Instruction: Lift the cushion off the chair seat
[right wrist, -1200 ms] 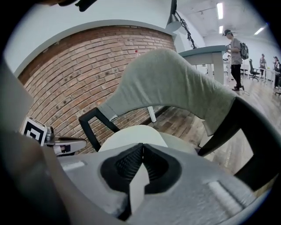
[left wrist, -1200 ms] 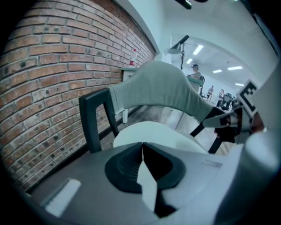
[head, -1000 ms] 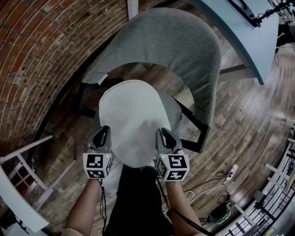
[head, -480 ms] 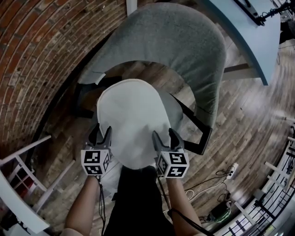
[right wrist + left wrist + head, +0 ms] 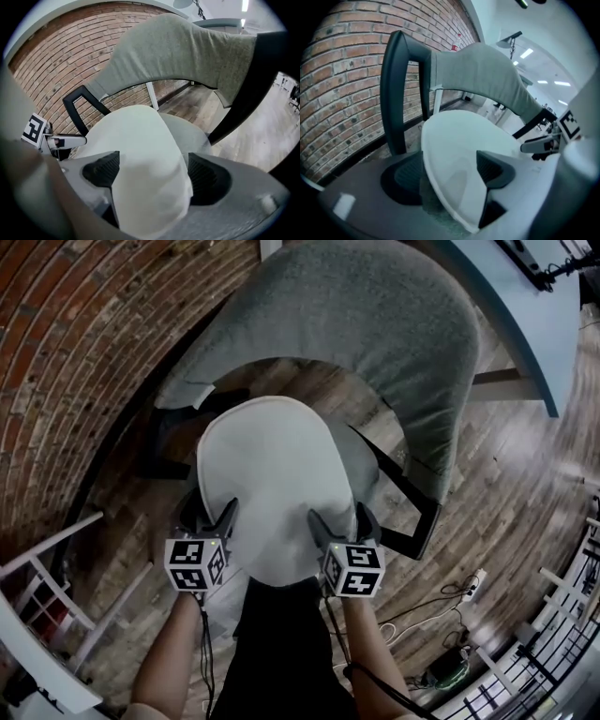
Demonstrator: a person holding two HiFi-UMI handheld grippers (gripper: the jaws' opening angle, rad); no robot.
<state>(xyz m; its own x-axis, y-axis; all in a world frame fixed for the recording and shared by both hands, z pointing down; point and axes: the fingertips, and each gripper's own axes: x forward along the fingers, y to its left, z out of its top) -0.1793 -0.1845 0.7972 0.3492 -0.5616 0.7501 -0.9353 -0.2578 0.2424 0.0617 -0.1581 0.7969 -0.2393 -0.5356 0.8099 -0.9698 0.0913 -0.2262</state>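
Now | left claw (image 5: 210, 512), right claw (image 5: 342, 521) opening astride smooth white cushion (image 5: 272, 465) | grey fabric chair (image 5: 375, 315)

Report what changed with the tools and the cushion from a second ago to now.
Both tools let go. The left tool and right tool were shut on the near edge of the white cushion a second ago. Their jaws are now opening, with that edge between them but no longer pinched. The cushion still lies over the seat of the grey chair, which has not moved.
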